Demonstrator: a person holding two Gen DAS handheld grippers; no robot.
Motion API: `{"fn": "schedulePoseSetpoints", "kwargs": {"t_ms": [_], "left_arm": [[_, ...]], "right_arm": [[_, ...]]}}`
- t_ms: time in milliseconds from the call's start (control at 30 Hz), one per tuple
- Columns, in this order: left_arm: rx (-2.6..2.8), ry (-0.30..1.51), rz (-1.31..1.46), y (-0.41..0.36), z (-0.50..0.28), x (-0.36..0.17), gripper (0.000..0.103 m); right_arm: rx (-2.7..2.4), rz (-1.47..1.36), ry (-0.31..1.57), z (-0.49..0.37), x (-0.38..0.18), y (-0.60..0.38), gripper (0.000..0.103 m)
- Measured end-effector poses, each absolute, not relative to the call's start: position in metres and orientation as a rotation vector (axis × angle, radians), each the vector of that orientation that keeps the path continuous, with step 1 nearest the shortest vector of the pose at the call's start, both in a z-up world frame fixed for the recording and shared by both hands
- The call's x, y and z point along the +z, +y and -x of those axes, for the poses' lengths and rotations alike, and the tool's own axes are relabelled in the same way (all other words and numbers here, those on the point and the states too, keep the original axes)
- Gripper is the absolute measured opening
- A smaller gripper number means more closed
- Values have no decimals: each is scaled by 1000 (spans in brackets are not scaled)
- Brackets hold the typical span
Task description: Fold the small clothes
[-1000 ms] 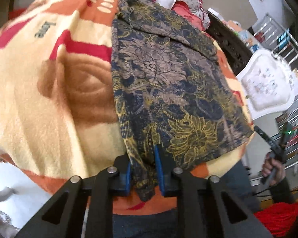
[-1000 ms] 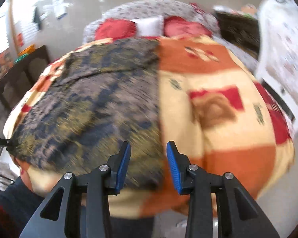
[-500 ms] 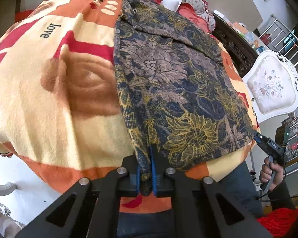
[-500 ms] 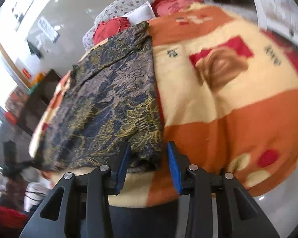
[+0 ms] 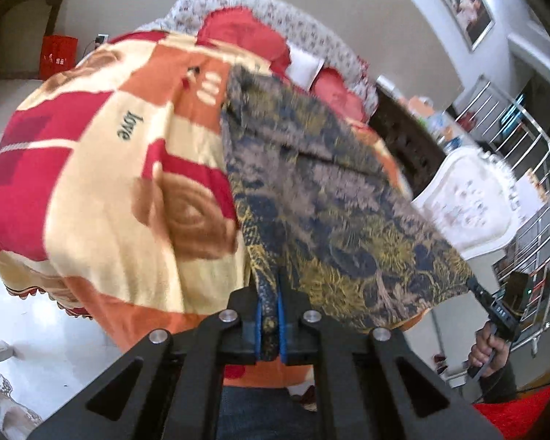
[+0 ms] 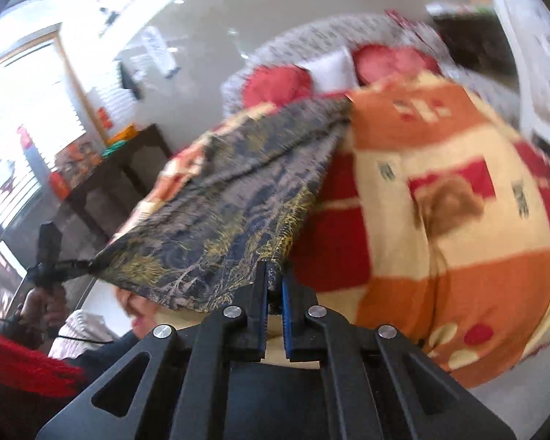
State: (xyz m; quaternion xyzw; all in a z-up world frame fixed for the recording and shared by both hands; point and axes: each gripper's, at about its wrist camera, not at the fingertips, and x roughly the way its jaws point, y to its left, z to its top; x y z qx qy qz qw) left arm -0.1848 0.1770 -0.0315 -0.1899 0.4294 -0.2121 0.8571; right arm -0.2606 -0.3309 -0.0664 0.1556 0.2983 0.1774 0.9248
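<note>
A dark blue, gold and grey floral garment [image 5: 330,201] lies lengthwise on the bed, its far end still on the blanket. My left gripper [image 5: 269,286] is shut on its near left corner. My right gripper [image 6: 274,275] has its jaws closing, and the pads pinch the near right corner of the garment [image 6: 231,212]. The near hem hangs taut between the two grippers, raised off the blanket. The other gripper shows at the hem's far end in each view: the right one [image 5: 495,308] and the left one [image 6: 51,256], each in a hand.
An orange, cream and red blanket [image 5: 110,183] covers the bed, with red pillows [image 5: 238,33] at its head. A white chair [image 5: 469,201] and a metal rack [image 5: 531,168] stand to the right. A dark wooden table [image 6: 121,168] stands on the other side.
Both grippers have closed on the near corners of the garment and risen. The near hem has come up off the blanket and is now stretched between them.
</note>
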Motion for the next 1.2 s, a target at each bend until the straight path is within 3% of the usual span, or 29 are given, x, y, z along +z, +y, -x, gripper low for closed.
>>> {"fn": "schedulePoseSetpoints", "kwargs": {"t_ms": [333, 500, 767, 1033, 1200], "left_arm": [[-620, 808, 444, 189, 238, 14, 6], [-636, 722, 550, 191, 211, 29, 6], [-418, 757, 643, 184, 64, 2, 6], [-312, 763, 562, 145, -112, -14, 6], [-217, 858, 546, 134, -192, -58, 7]], "right_arm": [[366, -386, 562, 307, -24, -364, 20], [361, -427, 507, 300, -6, -375, 20], [293, -531, 504, 186, -22, -387, 20], [215, -602, 568, 5, -50, -405, 20], [182, -643, 639, -79, -76, -414, 20]]}}
